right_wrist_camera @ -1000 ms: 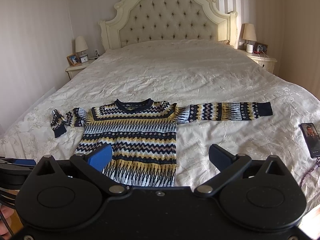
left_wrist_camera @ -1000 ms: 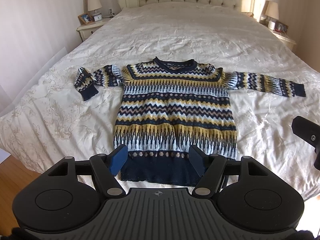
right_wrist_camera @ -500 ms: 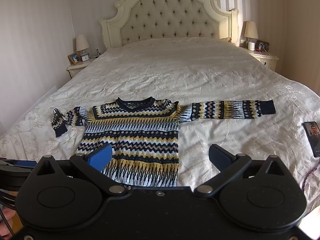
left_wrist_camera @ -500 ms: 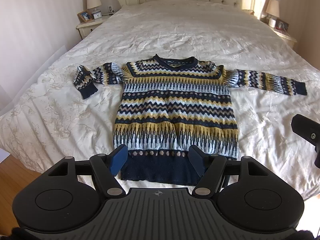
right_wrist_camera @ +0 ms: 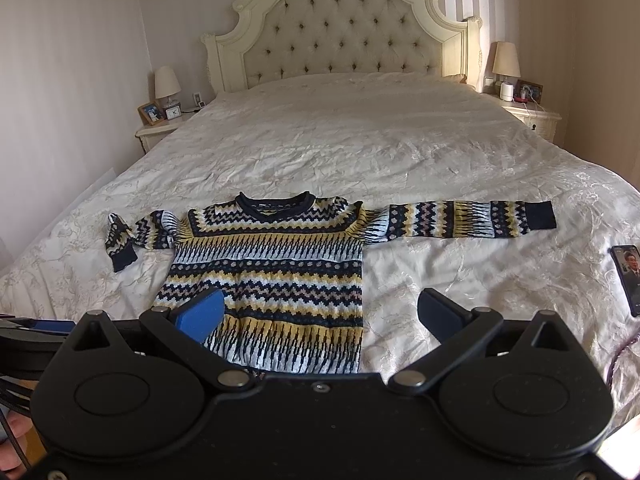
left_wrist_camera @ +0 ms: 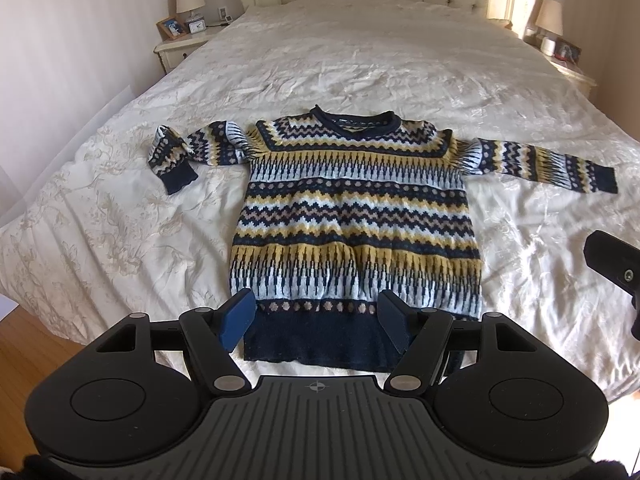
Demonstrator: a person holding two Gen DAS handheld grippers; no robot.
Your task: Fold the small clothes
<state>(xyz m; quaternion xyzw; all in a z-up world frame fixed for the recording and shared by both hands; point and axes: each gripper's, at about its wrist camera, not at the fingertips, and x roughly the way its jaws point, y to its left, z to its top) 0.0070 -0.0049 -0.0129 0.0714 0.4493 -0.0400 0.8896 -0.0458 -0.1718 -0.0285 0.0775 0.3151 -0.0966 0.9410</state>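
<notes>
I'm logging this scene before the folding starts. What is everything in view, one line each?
sweater: one, navy, yellow and white pattern, flat on the bed, left cuff doubled back
bed: one, cream cover
headboard: one, cream, tufted
lamps: two, cream shades, on the nightstands
nightstands: two, cream, flanking the bed
phone: one, black, on the bed, right of the sweater
left gripper: fingers open, over the sweater hem
right gripper: fingers open

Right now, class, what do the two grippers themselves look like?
Both are matte black with round discs either side. The left gripper has dark blue pads, a ribbed grey deck and a small cross mark. The right gripper has one bright blue pad and silver pivot pins.
</notes>
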